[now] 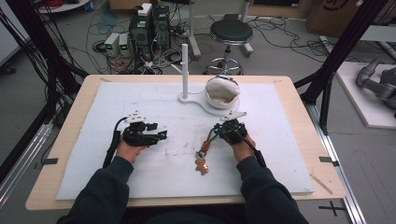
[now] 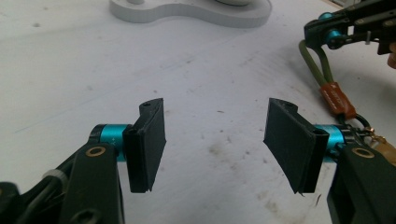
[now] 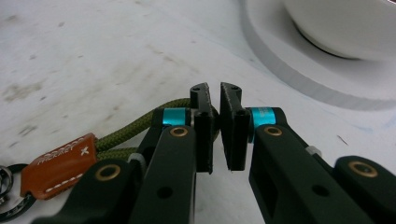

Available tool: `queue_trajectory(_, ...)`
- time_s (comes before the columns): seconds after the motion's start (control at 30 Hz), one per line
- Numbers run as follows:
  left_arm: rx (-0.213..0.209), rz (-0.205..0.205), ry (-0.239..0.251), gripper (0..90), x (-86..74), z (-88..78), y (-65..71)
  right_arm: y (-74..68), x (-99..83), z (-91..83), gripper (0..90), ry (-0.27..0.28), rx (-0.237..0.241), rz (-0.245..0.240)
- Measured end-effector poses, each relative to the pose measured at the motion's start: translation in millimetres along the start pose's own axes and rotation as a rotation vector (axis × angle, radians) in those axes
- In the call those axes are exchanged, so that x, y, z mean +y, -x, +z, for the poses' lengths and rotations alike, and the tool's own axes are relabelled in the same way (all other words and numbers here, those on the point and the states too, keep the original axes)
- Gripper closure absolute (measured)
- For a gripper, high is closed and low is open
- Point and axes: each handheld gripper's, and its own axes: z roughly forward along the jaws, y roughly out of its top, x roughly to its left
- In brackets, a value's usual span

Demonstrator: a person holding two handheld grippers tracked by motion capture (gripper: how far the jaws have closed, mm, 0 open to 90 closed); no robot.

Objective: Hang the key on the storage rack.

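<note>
Black right gripper clamps the olive cord loop of a tan leather-tabbed keychain; left gripper gapes empty. Lift gently, keep cord pinched.

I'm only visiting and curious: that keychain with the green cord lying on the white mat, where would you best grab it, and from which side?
Probably the olive cord loop, not the flat gingerbread charm. The loop is the thickest, roundest part, and it points toward the white stand. Come from the right, where the right gripper already pinches it. The open left gripper could take the brown leather tab.
</note>
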Motion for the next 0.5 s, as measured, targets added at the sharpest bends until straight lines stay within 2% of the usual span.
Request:
queue_trajectory(0.03,-0.005,0.002,-0.003,37.2,1.5,2.8,2.9,1.2,-1.0,1.8,80.3,-0.008,0.009,0.018)
queue_trajectory(0.07,-0.012,0.0,-0.001,36.6,3.6,6.8,7.3,1.5,-1.9,2.9,66.9,-0.005,0.021,0.031)
queue_trajectory(0.1,-0.022,-0.001,0.002,36.5,5.4,10.3,11.5,2.1,-2.8,3.8,57.3,0.003,0.021,0.032)
queue_trajectory(0.17,-0.043,-0.008,0.006,35.6,8.3,20.6,22.7,4.5,-2.5,1.1,53.9,0.018,0.015,0.037)
queue_trajectory(0.2,-0.049,-0.003,-0.001,35.3,9.0,24.2,26.4,7.2,-1.9,-2.8,50.3,0.041,-0.001,0.04)
queue_trajectory(0.3,-0.073,0.022,-0.028,33.5,11.4,39.7,42.4,17.7,-2.6,-16.2,48.7,0.094,-0.034,0.065)
queue_trajectory(0.37,-0.089,0.04,-0.045,32.3,13.3,48.6,52.3,26.1,-5.2,-23.1,48.4,0.112,-0.066,0.074)
queue_trajectory(0.5,-0.109,0.055,-0.084,30.4,16.8,65.8,68.0,49.6,-16.0,-36.4,48.0,0.116,-0.138,0.123)
